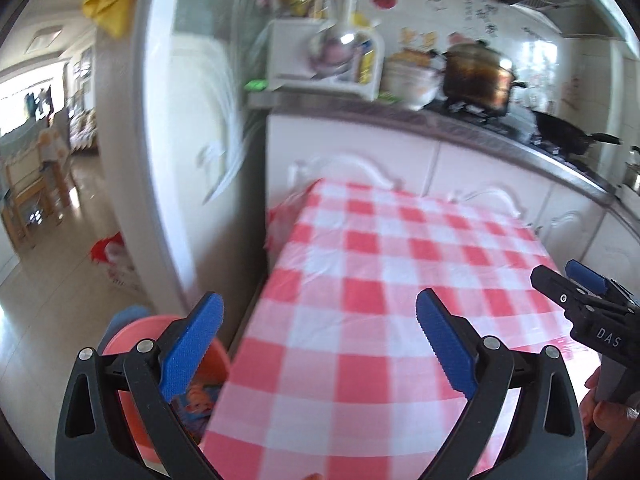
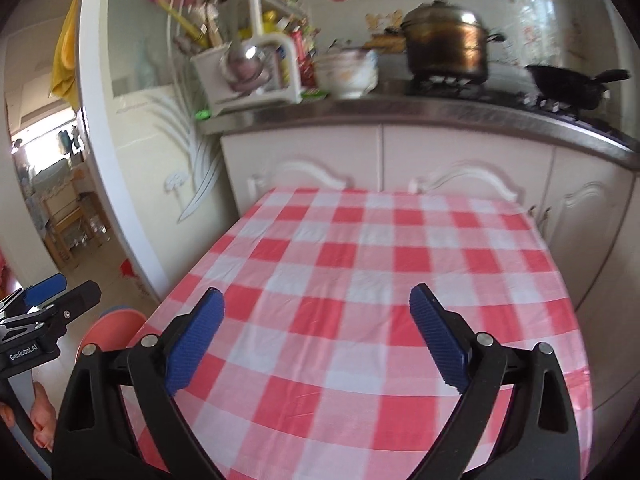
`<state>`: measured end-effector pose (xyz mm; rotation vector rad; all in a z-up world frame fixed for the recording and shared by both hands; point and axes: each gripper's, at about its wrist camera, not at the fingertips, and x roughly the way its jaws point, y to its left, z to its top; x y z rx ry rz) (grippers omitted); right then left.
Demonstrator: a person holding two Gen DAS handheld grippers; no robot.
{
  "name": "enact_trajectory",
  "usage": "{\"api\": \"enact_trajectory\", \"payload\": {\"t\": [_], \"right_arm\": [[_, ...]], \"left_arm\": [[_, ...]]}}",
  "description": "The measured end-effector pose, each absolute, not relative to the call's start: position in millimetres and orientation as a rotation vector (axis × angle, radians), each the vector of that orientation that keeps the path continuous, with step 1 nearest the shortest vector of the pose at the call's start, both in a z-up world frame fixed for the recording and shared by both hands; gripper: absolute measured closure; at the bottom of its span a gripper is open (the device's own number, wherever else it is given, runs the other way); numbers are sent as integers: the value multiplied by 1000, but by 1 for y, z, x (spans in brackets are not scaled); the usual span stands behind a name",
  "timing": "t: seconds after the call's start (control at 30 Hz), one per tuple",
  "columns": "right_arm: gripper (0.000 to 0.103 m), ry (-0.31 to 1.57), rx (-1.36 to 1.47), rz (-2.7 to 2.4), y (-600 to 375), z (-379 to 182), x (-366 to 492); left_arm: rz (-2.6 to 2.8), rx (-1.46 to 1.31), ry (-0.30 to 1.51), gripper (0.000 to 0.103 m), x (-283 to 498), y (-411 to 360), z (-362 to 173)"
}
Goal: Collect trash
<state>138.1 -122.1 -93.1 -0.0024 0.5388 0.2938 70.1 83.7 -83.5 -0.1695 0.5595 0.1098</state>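
- Trash bin [image 1: 136, 344], pink, sits on the floor below the left gripper [image 1: 320, 340], beside the checkered tablecloth [image 1: 380, 280].
- Left gripper: jaws spread, empty.
- Right gripper [image 2: 316, 336]: jaws spread, empty, over the tablecloth.

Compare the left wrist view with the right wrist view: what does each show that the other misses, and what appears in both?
Only the left wrist view shows the inside of the pink bin beside the table, with a colourful wrapper in it, and the right claw.

Only the right wrist view shows the left claw from outside.

Both share the red checked tablecloth, bare of trash, the pot on the stove, the black pan and the white cabinets.
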Motion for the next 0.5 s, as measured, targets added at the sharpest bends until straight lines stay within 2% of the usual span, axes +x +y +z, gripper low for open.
{"api": "enact_trajectory", "payload": {"t": [0.5], "right_arm": [[4, 258, -27, 44, -202, -4, 45]], "left_arm": [[-41, -152, 422, 6, 46, 6, 1]]}}
